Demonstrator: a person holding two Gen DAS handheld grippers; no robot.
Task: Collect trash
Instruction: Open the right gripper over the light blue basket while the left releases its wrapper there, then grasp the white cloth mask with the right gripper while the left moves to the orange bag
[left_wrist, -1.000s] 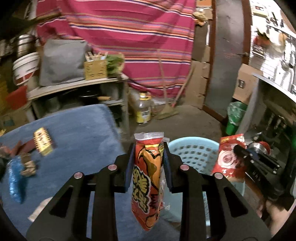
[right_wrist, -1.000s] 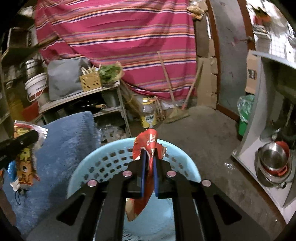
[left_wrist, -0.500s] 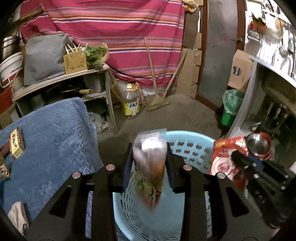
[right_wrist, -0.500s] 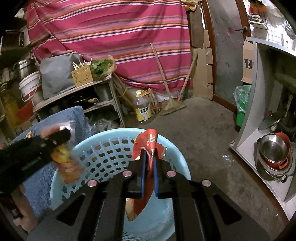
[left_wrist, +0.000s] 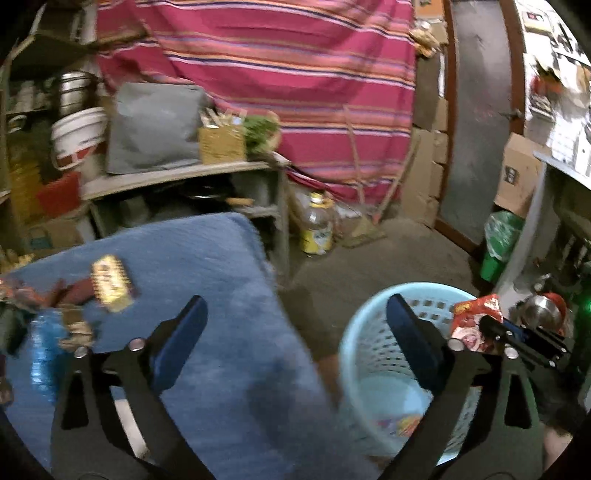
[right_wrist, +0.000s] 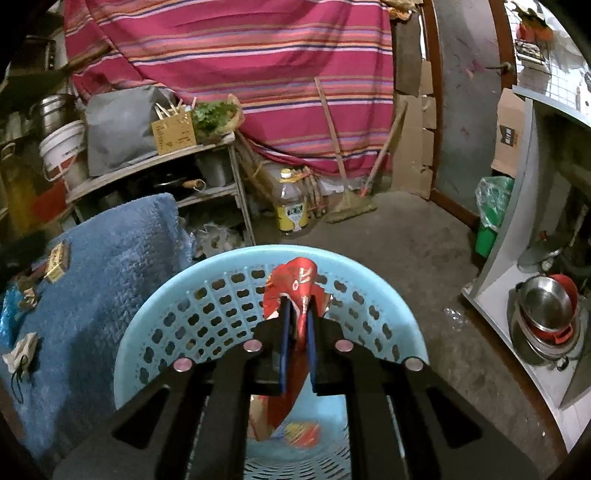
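My left gripper (left_wrist: 295, 317) hangs over the edge of the blue blanket (left_wrist: 207, 280), its jaws opening wide with nothing between them. An orange snack bag (right_wrist: 301, 432) lies at the bottom of the light blue basket (right_wrist: 207, 269), also seen as a blurred orange snack bag (left_wrist: 399, 424) in the left wrist view. My right gripper (right_wrist: 297, 306) is over the basket, its jaws just starting to open, pads still on a red wrapper (right_wrist: 295, 280). On the blanket lie a gold packet (left_wrist: 109, 284) and a blue bag (left_wrist: 44, 354).
A white crumpled scrap (right_wrist: 22, 350) lies on the blanket's near side. Behind stand a cluttered shelf (right_wrist: 155, 166), an oil bottle (right_wrist: 291, 206) and a broom (right_wrist: 347, 206) on the concrete floor. A grey cabinet with metal pots (right_wrist: 546, 310) is to the right.
The left gripper opened, the orange snack bag fell into the basket, and that gripper swung left over the blanket. The right gripper kept the red wrapper above the basket.
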